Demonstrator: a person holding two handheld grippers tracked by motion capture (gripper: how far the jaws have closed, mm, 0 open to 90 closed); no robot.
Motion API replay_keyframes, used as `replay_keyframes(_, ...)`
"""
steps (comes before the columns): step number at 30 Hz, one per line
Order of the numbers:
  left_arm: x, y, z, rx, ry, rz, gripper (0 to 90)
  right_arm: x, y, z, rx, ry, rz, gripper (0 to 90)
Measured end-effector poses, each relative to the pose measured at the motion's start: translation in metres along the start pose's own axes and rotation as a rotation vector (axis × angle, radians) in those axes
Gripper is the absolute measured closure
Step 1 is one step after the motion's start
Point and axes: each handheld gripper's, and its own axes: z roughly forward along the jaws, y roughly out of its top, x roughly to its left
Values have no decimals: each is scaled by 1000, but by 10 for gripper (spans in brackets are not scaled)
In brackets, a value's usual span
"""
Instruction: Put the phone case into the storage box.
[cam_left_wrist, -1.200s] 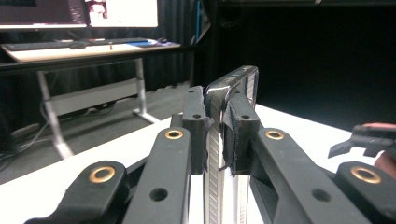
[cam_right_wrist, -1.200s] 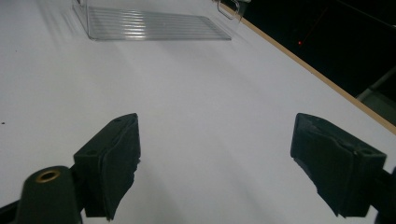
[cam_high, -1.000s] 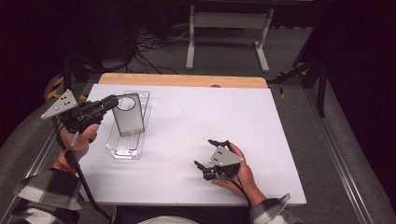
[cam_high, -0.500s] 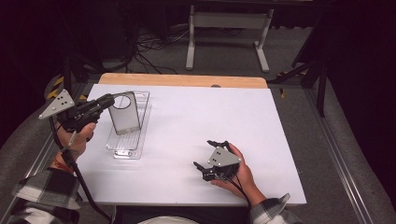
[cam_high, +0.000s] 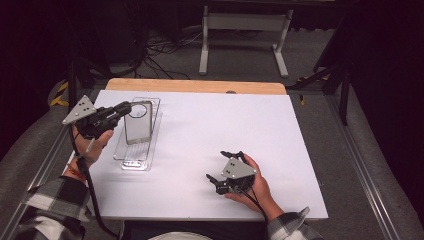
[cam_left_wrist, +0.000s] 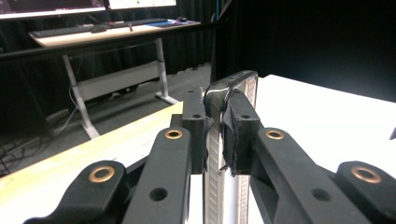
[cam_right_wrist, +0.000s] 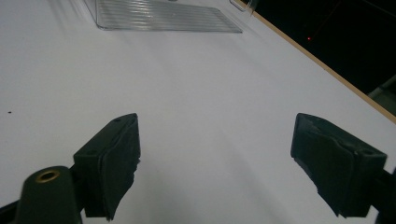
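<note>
The left gripper pinches the clear lid's edge; the high view shows that lid tilted over the clear tray. The right gripper, spread, rests well apart.

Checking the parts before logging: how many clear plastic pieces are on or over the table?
2: a clear tray lying at the table's left side, and a clear lid held over it, pinched in the left gripper. None appear hidden.

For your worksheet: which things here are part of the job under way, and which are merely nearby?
In use: left gripper clamped on the clear lid; clear tray beneath it.
Merely nearby: right gripper, open, resting on the white table; metal stand; floor cables.
</note>
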Motion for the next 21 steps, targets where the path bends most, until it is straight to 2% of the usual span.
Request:
replay_keyframes(4,9,-5,9,11,8,-14,809,1,0,1,5,2,0,158)
replay_keyframes(12,22,-10,25,35,21,4,809,0,-2,4,16,5,2,158)
replay_keyframes(16,31,-10,30,29,28,4,809,2,-2,5,22,6,-7,158)
replay_keyframes(21,44,-6,36,20,63,14,809,2,-2,5,24,4,-11,158)
